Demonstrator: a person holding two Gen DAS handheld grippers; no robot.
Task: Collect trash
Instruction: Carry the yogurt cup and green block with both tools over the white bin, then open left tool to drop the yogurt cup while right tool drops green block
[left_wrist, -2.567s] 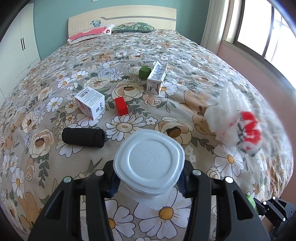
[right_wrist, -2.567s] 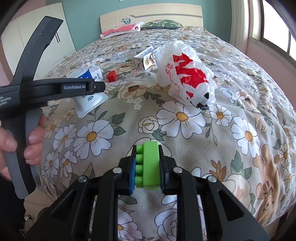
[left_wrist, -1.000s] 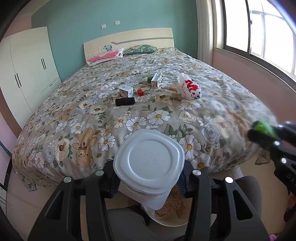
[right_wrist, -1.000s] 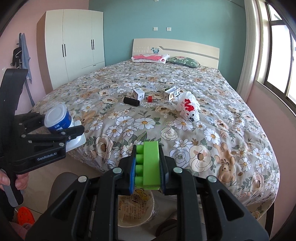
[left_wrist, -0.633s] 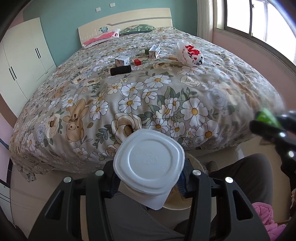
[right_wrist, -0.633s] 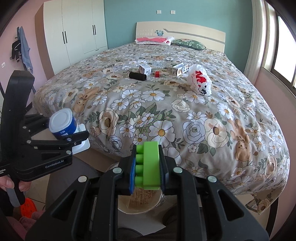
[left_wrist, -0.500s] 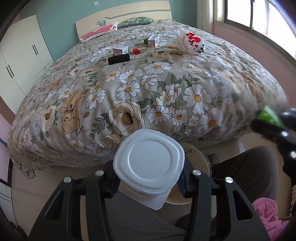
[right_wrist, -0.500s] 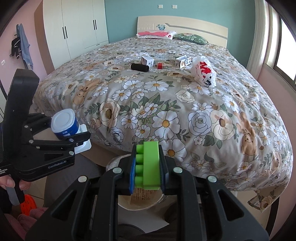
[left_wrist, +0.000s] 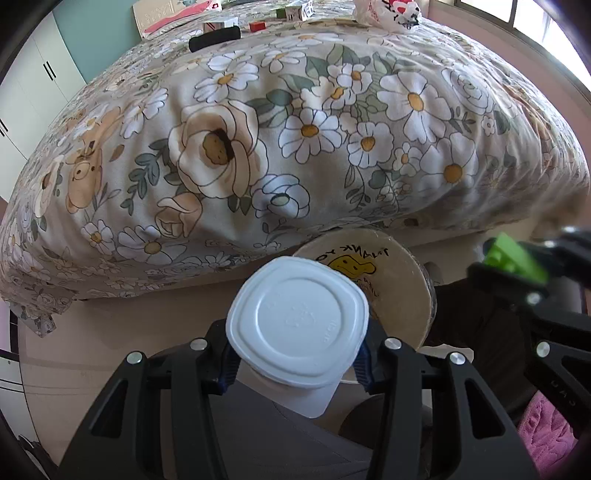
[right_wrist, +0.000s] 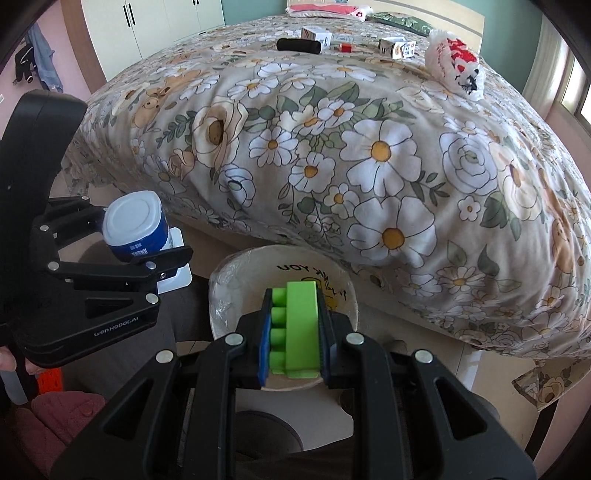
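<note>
My left gripper (left_wrist: 295, 354) is shut on a white plastic cup (left_wrist: 297, 323) with a blue label, which also shows in the right wrist view (right_wrist: 135, 229). My right gripper (right_wrist: 293, 332) is shut on a green toy brick (right_wrist: 295, 326), also visible in the left wrist view (left_wrist: 513, 256). Both hang just above a round cream bin (left_wrist: 397, 295) with a yellow duck print, which stands on the floor at the foot of the bed (right_wrist: 243, 291). The brick is over the bin's mouth; the cup is at its left edge.
The floral bed (right_wrist: 369, 147) rises right behind the bin. On its far part lie a black roll (right_wrist: 299, 46), small boxes (right_wrist: 316, 35), a red block (right_wrist: 345, 47) and a white-red plastic bag (right_wrist: 454, 55). Pink fabric (left_wrist: 546, 424) lies low right.
Both grippers have pulled back off the bed and tilted down. The bin has grown larger and now lies right under the cup and the brick. Both grips are unchanged.
</note>
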